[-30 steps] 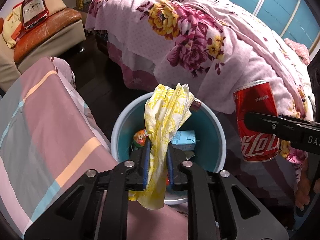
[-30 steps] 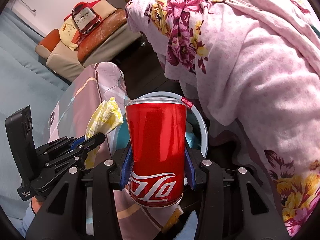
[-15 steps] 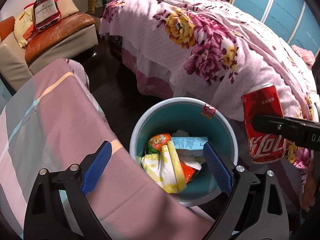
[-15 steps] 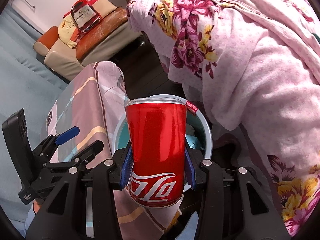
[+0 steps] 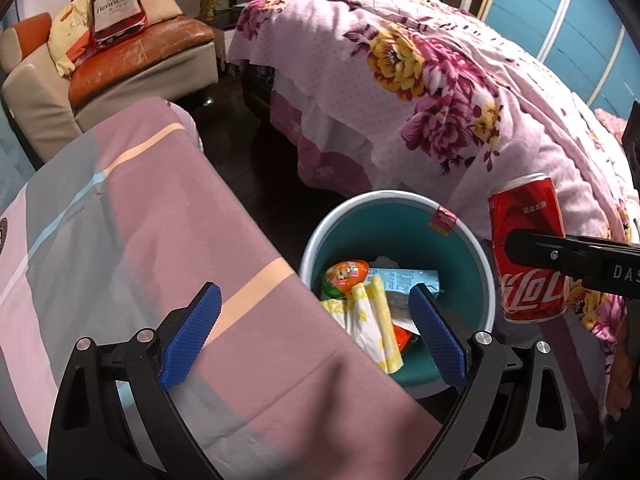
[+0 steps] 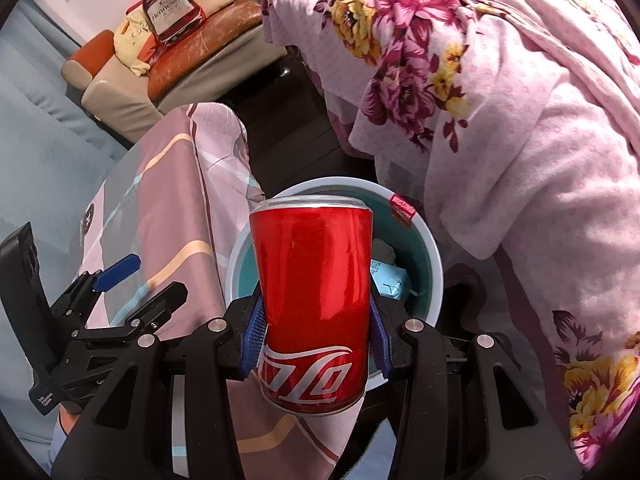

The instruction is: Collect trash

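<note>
A round bin (image 5: 394, 200) with a teal inside stands on the dark floor between two beds. In it lie a yellow-and-white wrapper (image 5: 372, 320), an orange packet (image 5: 346, 276) and a pale blue carton (image 5: 404, 280). My left gripper (image 5: 316, 336) stands open with nothing between its blue pads, over the near bed's edge, left of the bin. My right gripper (image 6: 316, 336) is shut on a red cola can (image 6: 314, 304), upright just in front of the bin (image 6: 434, 256). The same can (image 5: 528, 256) shows right of the bin in the left wrist view.
A bed with a pink, grey and striped cover (image 5: 132, 240) fills the near left. A bed with a pink floral cover (image 5: 420, 80) hangs close to the bin's far right. A sofa (image 5: 132, 56) with a red bottle-shaped cushion (image 5: 116, 12) stands at the back.
My left gripper opened and let go of the yellow wrapper, which now lies in the bin. That gripper has shifted left over the bed. The can has moved closer over the bin.
</note>
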`<state>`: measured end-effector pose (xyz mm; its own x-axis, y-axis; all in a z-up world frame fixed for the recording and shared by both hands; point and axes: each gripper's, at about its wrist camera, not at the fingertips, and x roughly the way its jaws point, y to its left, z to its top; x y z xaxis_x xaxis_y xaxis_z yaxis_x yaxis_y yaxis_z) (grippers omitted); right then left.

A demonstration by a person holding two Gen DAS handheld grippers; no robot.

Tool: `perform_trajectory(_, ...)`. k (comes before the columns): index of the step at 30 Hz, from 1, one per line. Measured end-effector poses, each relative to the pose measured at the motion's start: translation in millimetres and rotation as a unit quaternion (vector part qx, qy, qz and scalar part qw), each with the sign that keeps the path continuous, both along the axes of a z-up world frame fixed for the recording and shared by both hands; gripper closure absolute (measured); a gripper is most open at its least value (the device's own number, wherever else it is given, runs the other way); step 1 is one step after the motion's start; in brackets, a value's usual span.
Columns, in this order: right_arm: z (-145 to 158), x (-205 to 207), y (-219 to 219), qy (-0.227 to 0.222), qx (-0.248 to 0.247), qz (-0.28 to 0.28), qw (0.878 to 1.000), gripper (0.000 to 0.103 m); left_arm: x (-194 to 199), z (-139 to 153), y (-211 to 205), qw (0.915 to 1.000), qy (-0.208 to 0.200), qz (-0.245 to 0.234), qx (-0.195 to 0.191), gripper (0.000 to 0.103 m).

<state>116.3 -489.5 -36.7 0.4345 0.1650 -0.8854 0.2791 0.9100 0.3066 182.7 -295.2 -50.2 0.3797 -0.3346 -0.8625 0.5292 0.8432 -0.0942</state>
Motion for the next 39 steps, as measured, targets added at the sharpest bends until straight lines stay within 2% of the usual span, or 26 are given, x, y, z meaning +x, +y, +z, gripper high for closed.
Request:
perform_trajectory(19, -8, 16, 26, 0.026, -0.025, 0.019, 0.999, 0.059, 9, -5, 31, 0.9995, 0.007, 0.024, -0.020, 0.008)
perform_trajectory(20, -8, 16, 27, 0.028, -0.023, 0.021, 0.999, 0.057, 9, -5, 32, 0.9995, 0.008, 0.024, -0.020, 0.008)
perform_trajectory(22, -8, 17, 28, 0.029, -0.021, 0.019, 0.999, 0.041, 9, -5, 31, 0.9995, 0.007, 0.025, -0.019, 0.008)
perform_trajectory(25, -5, 16, 28, 0.023, -0.023, 0.016, 0.999, 0.030, 9, -4, 33, 0.9994, 0.009, 0.027, -0.021, 0.008)
perform_trajectory(32, 0, 8, 28, 0.020, -0.032, 0.014, 0.999, 0.025, 4, 2, 37, 0.9991, 0.009, 0.037, -0.020, 0.008)
perform_trajectory(34, 5, 4, 31, 0.018, -0.039, 0.020, 0.999, 0.018, -1, 6, 39, 0.9991, 0.002, 0.038, -0.016, 0.008)
perform_trajectory(39, 21, -13, 35, 0.005, -0.065, 0.020, 0.998, 0.009, -14, 23, 45, 0.9987, -0.017, 0.045, -0.015, 0.007)
